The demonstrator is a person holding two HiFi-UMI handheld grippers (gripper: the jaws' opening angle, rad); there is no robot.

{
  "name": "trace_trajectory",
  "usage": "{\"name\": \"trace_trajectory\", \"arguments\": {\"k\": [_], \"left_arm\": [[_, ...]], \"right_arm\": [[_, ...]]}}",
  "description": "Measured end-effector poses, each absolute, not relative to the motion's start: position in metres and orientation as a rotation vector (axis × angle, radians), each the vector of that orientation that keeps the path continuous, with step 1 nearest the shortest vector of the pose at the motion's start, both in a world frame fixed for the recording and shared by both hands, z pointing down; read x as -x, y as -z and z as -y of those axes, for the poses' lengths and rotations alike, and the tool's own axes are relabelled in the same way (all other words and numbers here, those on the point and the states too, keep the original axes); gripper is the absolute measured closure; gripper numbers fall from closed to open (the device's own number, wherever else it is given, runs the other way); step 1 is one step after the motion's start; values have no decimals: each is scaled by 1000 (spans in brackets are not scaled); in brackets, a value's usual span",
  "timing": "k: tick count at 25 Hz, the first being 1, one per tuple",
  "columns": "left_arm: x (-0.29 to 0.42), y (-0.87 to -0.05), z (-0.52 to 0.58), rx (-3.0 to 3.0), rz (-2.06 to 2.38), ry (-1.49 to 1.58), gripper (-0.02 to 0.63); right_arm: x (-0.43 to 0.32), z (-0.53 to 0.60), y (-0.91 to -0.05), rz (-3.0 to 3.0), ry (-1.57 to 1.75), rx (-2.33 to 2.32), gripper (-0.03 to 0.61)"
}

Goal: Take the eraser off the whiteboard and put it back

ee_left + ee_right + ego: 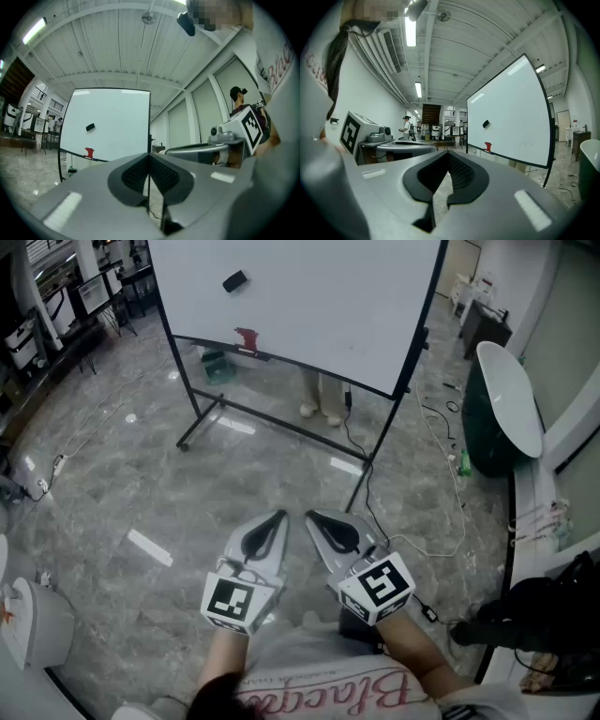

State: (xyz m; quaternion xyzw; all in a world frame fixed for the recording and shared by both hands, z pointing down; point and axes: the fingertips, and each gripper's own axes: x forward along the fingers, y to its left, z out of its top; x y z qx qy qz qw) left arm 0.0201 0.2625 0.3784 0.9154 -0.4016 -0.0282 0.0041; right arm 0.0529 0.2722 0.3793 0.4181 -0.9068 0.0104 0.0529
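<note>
Currently both grippers are held side by side low in the head view, close to the person's body and well short of the whiteboard (pixel 319 296). The left gripper (pixel 277 518) has its jaws pressed together along their length, with nothing between them. The right gripper (pixel 313 518) sits just beside it. Its jaws meet at the tips, a narrow slit shows further back between the pads, and it holds nothing. Each gripper points roughly level towards the board, its marker cube towards the person.

The eraser (pixel 234 281), a small dark block, sticks to the white face of the board in its upper left part, tilted a little. It is clear of the frame and far from both grippers. Below it, a small red object (pixel 247 337) stands on the ledge along the board's lower edge.

The whiteboard stands on a black wheeled stand (pixel 199 412) on a grey marbled floor (pixel 112 484). A person's legs (pixel 322 397) show behind the board beneath its lower edge. A green item (pixel 217 367) lies on the floor under the board's left side, and thin cables (pixel 441 442) trail across the floor to the right. A dark green tub with a white inside (pixel 502 409) stands at the right edge.
</note>
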Motion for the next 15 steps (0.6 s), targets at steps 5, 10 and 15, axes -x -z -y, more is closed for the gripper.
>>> {"name": "trace_trajectory", "arguments": {"k": [5,10,15], "left_arm": [[-29,-377,-261,-2868,1266,90,615],[-40,-377,-262,-2861,1292,93,615],[-39,-384,-260,-2824,1337,103,615]], "right_arm": [[-62,-273,-376,2760,-12,-1266,578],[-78,-273,-377,2760,-5,-1254,578],[-83,-274,-381,2792,9,-1203,577]]}}
